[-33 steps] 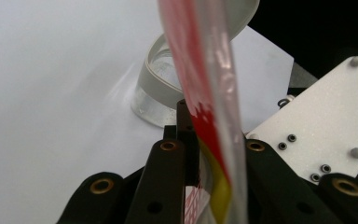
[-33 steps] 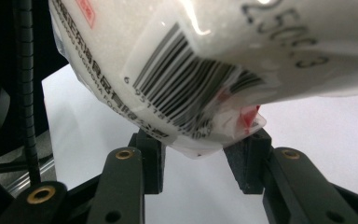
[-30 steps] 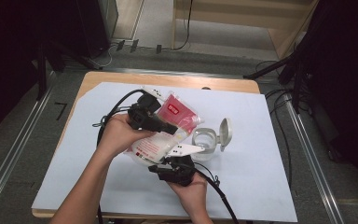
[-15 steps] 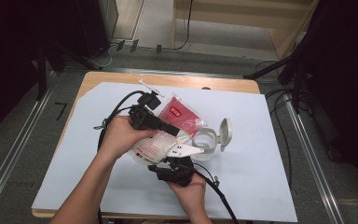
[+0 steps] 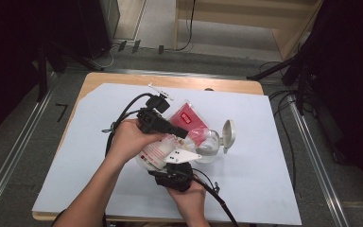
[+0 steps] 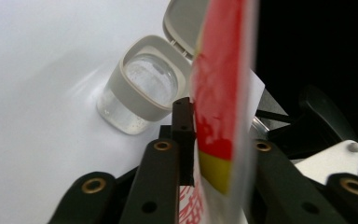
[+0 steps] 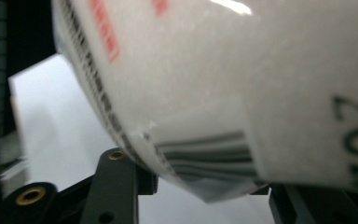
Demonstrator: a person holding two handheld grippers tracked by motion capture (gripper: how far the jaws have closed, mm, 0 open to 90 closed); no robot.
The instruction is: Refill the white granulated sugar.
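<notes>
A person at a wooden desk (image 5: 123, 79) covered by a white sheet (image 5: 260, 156) works a red-and-white pouch (image 5: 189, 124) with two handheld grippers, near the middle of the sheet and a little toward the person's edge. The left gripper (image 5: 182, 134) holds the pouch's red upper part; in the left gripper view the pouch (image 6: 219, 88) stands edge-on between the black jaws, which have just eased open a little while still flanking it closely. The right gripper (image 5: 177, 168) comes up from the near edge under the pouch's white lower end; in the right gripper view the printed, barcoded bottom of the pouch (image 7: 242, 93) bulges between the jaws, which have just been closing slightly on it.

Just beside the pouch, toward the desk's right edge, stands a small clear jar (image 5: 207, 147) with a grey collar, its hinged lid (image 5: 228, 135) flipped up. The left hand (image 5: 130, 139) and the pouch hide most of the right gripper's jaws from above. Black cables (image 5: 123, 113) loop toward the far-left corner. The print on the pouch is too blurred to read.
</notes>
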